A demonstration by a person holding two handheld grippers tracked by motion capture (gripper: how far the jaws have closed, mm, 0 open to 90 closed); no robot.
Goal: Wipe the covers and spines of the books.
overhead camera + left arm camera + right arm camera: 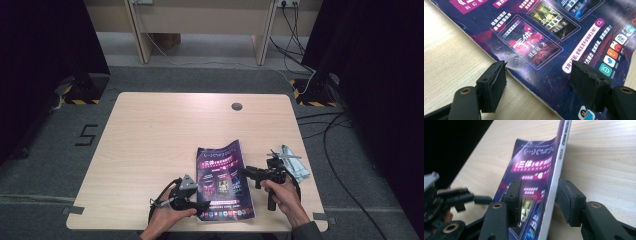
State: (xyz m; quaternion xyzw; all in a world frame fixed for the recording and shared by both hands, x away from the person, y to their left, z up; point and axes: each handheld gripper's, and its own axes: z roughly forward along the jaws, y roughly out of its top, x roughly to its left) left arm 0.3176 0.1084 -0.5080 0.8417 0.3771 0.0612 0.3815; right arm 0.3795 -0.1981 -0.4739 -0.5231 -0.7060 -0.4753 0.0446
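A glossy purple-and-blue magazine with printed panels on its cover lies on the near right part of the pale wooden desk, its far end curling up a little. The person works it from both sides. The left tongs sit at the magazine's near left edge; in the left gripper view they stand open, one pad on bare wood right at the page edge and the other over the cover, neither pressing on it. The right tongs come in from the right; in the right gripper view their jaws straddle the spine edge of the magazine, one pad on the cover side and one on the outer side. There may be a sliver of gap at the outer pad, so I cannot tell whether they truly clamp.

A crumpled grey-green plastic wrapper lies at the desk's right edge, just beyond the right hand.

My reading: the magazine is out and framed by both tongs, but it is closed and flat. Gripping, lifting or opening it looks to be all ahead.
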